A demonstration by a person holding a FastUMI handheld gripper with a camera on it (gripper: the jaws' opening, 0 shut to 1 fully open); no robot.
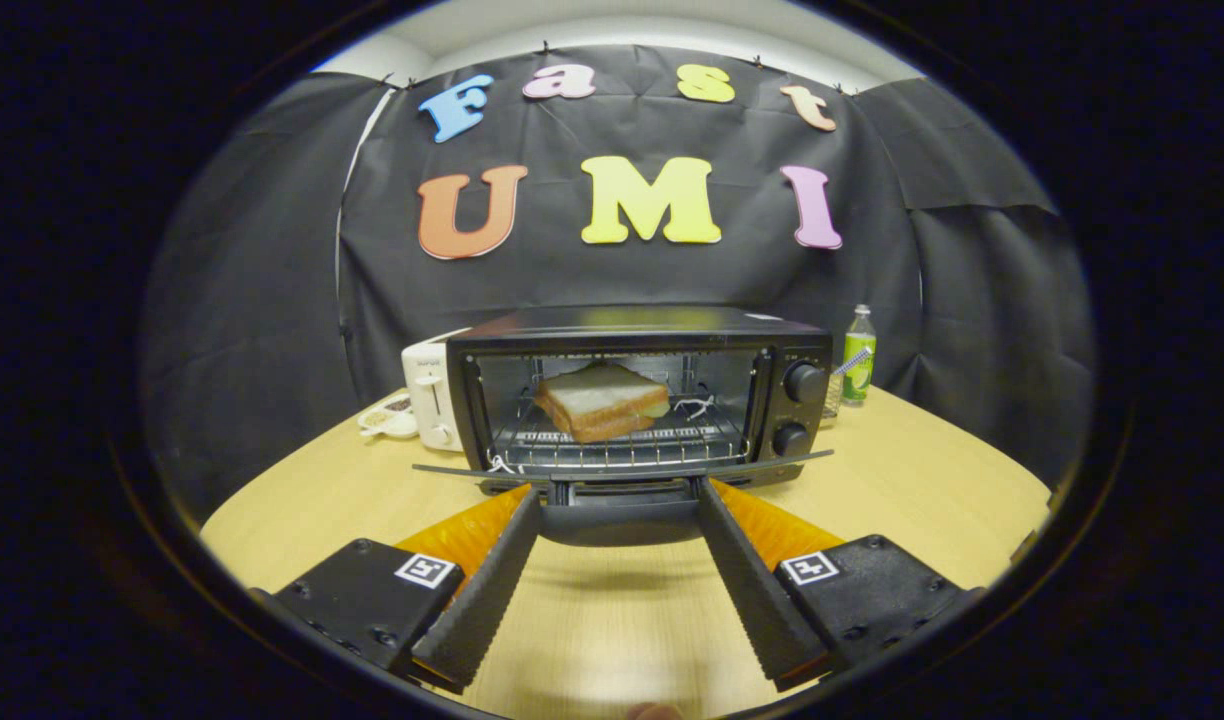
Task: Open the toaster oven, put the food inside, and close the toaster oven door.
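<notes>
A black toaster oven (640, 330) stands on the wooden table (912, 470) with its door (622, 468) folded down flat toward me. A sandwich (602, 400) lies on the wire rack (622, 442) inside the cavity. The door's dark handle (620, 520) hangs at the door's front edge, between my two fingertips. My gripper (620, 492) is open, its fingers spread to either side of the handle, with their tips at or just under the door's edge. Whether the tips touch the handle cannot be told.
A white toaster (430, 395) and a small white dish (390, 416) sit left of the oven. A green bottle (858, 356) stands to its right near the booth wall. Two black knobs (802, 382) are on the oven's right panel. Bare tabletop lies under my fingers.
</notes>
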